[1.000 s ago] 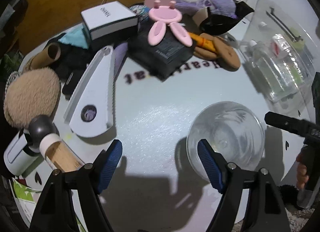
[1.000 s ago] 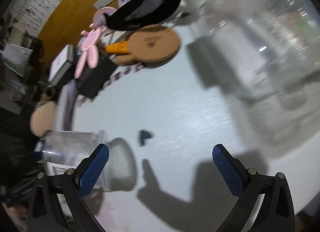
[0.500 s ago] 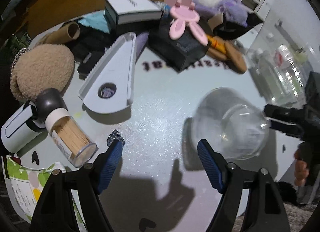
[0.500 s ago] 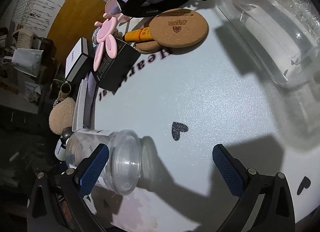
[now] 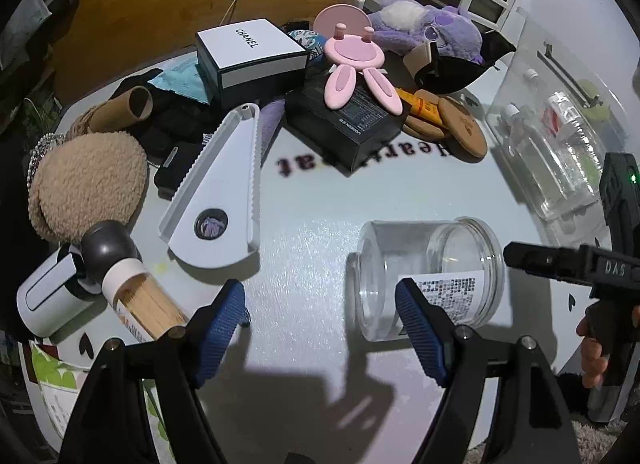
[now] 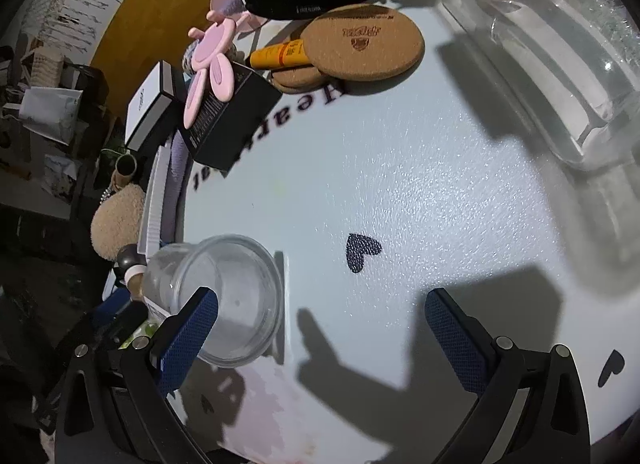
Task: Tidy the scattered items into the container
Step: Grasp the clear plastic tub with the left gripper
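Item: clear plastic jar (image 5: 430,276), lidless, lying on its side on the white tabletop (image 5: 320,200), mouth facing the right side of the left wrist view; printed label showing on its wall. Status: loose, nothing gripping it.

Left hand-held gripper (image 5: 320,316): hanging over the tabletop with jaws spread and empty; the jar is sitting just past its right fingertip, not between the pads.

Right hand-held gripper (image 6: 320,328): likewise spread and holding nothing; in its view the jar's mouth is lying just behind its left finger.

Destination: clear storage container (image 5: 560,136) at the tabletop's right edge, already carrying small bottles; well apart from the jar.

Other stock awaiting tidying: toothpick holder (image 5: 136,300), white serrated wedge-shaped tool (image 5: 224,192), fuzzy tan pouch (image 5: 86,180), Chanel box (image 5: 252,56), black box (image 5: 348,120) with pink rabbit-shaped stand (image 5: 356,64) resting on it, cork coasters (image 5: 452,124), purple plush toy (image 5: 424,28).

Handling note (judgement): the jar is looking like the piece being addressed. It is smooth and round, so it is liable to roll away from a one-sided touch. Best approach: centring the jaws across its body, both pads meeting the wall together, closing gently to avoid flexing the thin plastic.
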{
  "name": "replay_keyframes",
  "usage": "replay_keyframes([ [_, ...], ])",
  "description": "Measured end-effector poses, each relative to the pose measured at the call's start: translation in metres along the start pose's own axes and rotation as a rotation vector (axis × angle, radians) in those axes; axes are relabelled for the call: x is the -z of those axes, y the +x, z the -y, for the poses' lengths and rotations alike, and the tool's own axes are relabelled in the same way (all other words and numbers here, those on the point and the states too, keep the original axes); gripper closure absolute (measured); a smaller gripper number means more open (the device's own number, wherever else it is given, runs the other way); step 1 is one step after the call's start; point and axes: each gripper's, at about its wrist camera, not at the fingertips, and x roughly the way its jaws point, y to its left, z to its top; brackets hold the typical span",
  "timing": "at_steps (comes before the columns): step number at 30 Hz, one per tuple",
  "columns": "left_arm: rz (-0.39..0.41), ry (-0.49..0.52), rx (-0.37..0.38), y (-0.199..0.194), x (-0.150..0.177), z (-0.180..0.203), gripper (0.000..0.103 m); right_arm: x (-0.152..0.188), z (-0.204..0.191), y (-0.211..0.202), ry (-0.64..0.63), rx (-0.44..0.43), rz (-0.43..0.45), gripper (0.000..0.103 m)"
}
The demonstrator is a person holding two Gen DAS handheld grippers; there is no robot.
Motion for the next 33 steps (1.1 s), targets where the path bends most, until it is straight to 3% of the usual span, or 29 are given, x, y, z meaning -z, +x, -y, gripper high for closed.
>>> replay_keyframes([
  [8,-0.006,0.019,-0.016,0.001,-0.004,0.000,0.023,-0.002,-0.014,-0.001,-0.051,-0.014,0.009,0.000],
  [19,-0.011,-0.093,-0.037,0.002,0.005,-0.032,0.023,-0.009,-0.078,-0.003,-0.304,0.007,0.018,0.000],
  [25,-0.026,-0.141,-0.065,0.008,0.015,-0.050,0.025,-0.019,-0.110,0.013,-0.356,-0.018,-0.016,0.000],
  [33,-0.007,-0.189,-0.068,0.010,0.017,-0.062,0.025,-0.046,-0.098,0.019,-0.197,-0.080,-0.036,0.000],
])
